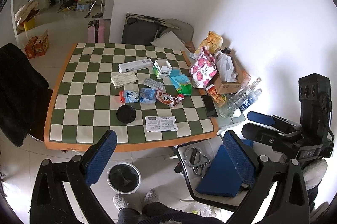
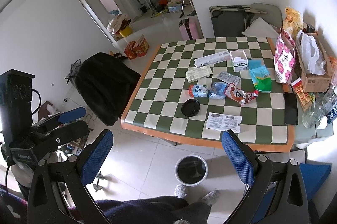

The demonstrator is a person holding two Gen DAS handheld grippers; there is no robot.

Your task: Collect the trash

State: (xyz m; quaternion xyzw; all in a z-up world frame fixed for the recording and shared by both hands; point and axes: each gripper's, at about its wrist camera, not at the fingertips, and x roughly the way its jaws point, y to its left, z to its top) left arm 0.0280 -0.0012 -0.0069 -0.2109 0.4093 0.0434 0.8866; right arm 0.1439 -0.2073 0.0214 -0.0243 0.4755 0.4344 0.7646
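Left wrist view: both grippers, left [image 1: 168, 152] & right [image 2: 167, 152], hang w/ fingers spread, empty. Wrappers [image 1: 168, 98] litter tabletop [image 1: 88, 97] mid-frame; bin [image 1: 123, 177] waits lower centre, prob. for drops.

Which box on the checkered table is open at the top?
The green-and-white box beside the long white toothpaste box. Its top flaps stand open; the other boxes lie flat and closed.

Ahead of our jaws stands the bench [image 1: 63, 84], and on the floor between the jaws and its near edge sits the bin [image 1: 123, 177]. On the bench, the lid [image 1: 126, 114] lies left of the paper slip [image 1: 161, 123], with the crumpled wrappers [image 1: 169, 98] and small cartons [image 1: 129, 96] behind them. Farther back are the long box [image 1: 134, 65] and open box [image 1: 161, 69]; the phone [image 1: 209, 105] and bottles [image 1: 240, 100] lie to the right.
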